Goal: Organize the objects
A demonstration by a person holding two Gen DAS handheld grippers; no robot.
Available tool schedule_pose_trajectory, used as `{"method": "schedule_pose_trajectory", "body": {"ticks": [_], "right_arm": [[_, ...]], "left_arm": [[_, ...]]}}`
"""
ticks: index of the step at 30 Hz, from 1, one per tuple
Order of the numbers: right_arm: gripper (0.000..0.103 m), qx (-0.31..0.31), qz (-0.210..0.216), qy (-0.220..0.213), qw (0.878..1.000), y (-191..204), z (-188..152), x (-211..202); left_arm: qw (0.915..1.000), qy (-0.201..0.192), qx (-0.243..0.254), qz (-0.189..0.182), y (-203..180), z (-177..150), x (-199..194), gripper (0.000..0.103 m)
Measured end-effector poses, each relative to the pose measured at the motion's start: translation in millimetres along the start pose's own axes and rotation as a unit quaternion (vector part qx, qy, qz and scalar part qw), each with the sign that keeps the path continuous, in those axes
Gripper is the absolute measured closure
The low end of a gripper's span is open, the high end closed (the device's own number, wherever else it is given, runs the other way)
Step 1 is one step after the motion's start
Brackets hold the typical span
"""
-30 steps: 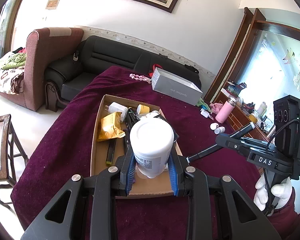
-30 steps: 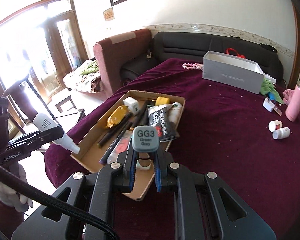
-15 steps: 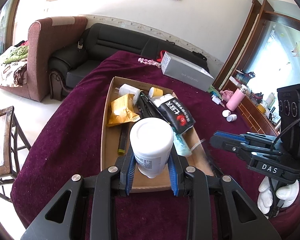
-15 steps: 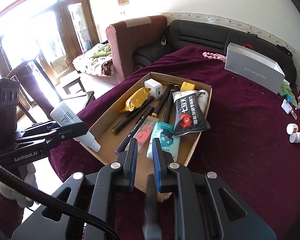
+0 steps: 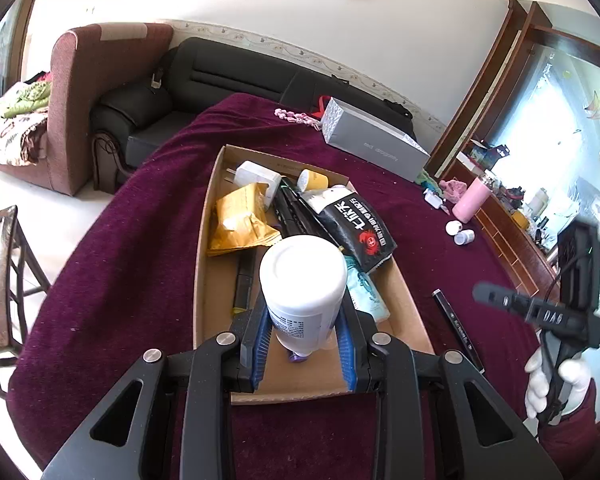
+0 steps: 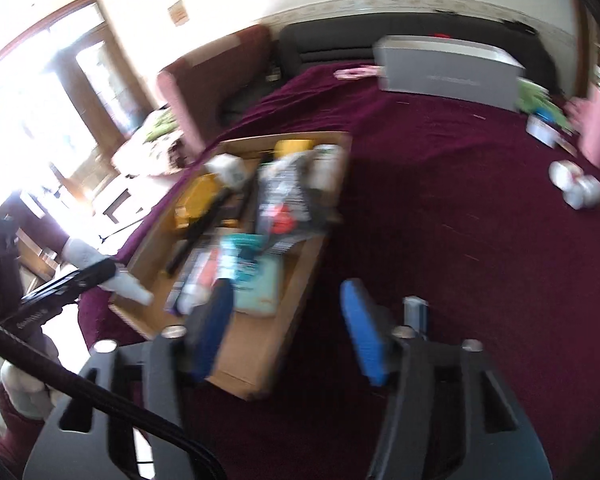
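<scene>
A cardboard tray (image 5: 214,280) lies on the maroon cloth and holds a yellow packet (image 5: 240,220), a black pouch (image 5: 356,220), a white charger and dark pens. My left gripper (image 5: 304,336) is shut on a white bottle (image 5: 304,280), held upside down over the tray's near end. The right wrist view is blurred; it shows that bottle (image 6: 128,284) from the side. My right gripper (image 6: 288,316) hovers over the tray's near right corner, its jaws opening with nothing between them. A dark marker (image 5: 456,328) lies on the cloth just right of the tray.
A grey box (image 5: 376,144) stands at the far end of the table. A pink bottle (image 5: 470,200) and two small white jars (image 5: 460,234) sit at the far right. A black sofa (image 5: 228,76) is behind the table, and a chair (image 5: 0,280) stands to its left.
The right gripper let go of the grey marker, which now lies on the cloth beside the tray, and its jaws have spread. The left gripper sank slightly towards the tray with the bottle.
</scene>
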State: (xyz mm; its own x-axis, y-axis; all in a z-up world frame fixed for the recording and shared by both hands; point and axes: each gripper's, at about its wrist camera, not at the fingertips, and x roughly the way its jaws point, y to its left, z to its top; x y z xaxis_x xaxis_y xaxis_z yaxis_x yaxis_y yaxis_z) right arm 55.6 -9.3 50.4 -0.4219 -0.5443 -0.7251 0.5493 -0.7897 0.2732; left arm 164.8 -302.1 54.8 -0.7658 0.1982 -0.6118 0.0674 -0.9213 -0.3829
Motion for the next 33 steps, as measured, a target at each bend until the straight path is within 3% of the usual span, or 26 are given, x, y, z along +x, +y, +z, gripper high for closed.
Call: {"method": "schedule_pose_trajectory", "body": {"ticks": [5, 7, 10, 11, 13, 14, 15, 25, 33], "right_arm": [[0.036, 0.014, -0.060, 0.021, 0.998, -37.6, -21.4, -6.5], [0.036, 0.002, -0.083, 0.027, 0.996, -40.9, -26.1, -1.6], [0.036, -0.032, -0.155, 0.031, 0.987, -44.7, -33.0, 11.6], [0.041, -0.036, -0.162, 0.036, 0.986, -45.5, -35.1, 15.9], [0.074, -0.038, -0.158, 0.053, 0.985, -47.9, -41.4, 26.1], [0.083, -0.040, -0.153, 0.070, 0.985, -49.5, -45.5, 32.5], [0.090, -0.046, -0.155, 0.058, 0.985, -47.0, -48.0, 30.7], [0.090, -0.006, -0.078, 0.019, 0.997, -43.3, -37.8, -12.7], [0.090, -0.021, -0.044, -0.025, 0.998, -16.5, -23.2, -25.8]], "left_arm": [[0.9999, 0.008, -0.009, -0.004, -2.2, -0.9, 5.6, 0.078], [0.9999, 0.008, -0.009, -0.006, -4.0, -1.1, 3.9, 0.078], [0.9999, 0.003, -0.008, -0.007, -7.1, -0.8, -0.4, 0.078], [0.9999, 0.003, -0.008, -0.009, -8.1, -0.7, -1.0, 0.078], [0.9999, 0.003, -0.008, -0.009, -9.7, -0.3, -1.1, 0.078], [0.9999, 0.003, -0.008, -0.009, -10.3, -0.3, -1.1, 0.078], [0.9999, 0.003, -0.008, -0.009, -11.1, -0.1, -1.0, 0.078], [0.9999, -0.004, -0.010, -0.005, -11.5, 0.5, -5.7, 0.078], [0.9998, -0.009, -0.014, -0.006, -6.1, 0.9, -10.4, 0.078]]}}
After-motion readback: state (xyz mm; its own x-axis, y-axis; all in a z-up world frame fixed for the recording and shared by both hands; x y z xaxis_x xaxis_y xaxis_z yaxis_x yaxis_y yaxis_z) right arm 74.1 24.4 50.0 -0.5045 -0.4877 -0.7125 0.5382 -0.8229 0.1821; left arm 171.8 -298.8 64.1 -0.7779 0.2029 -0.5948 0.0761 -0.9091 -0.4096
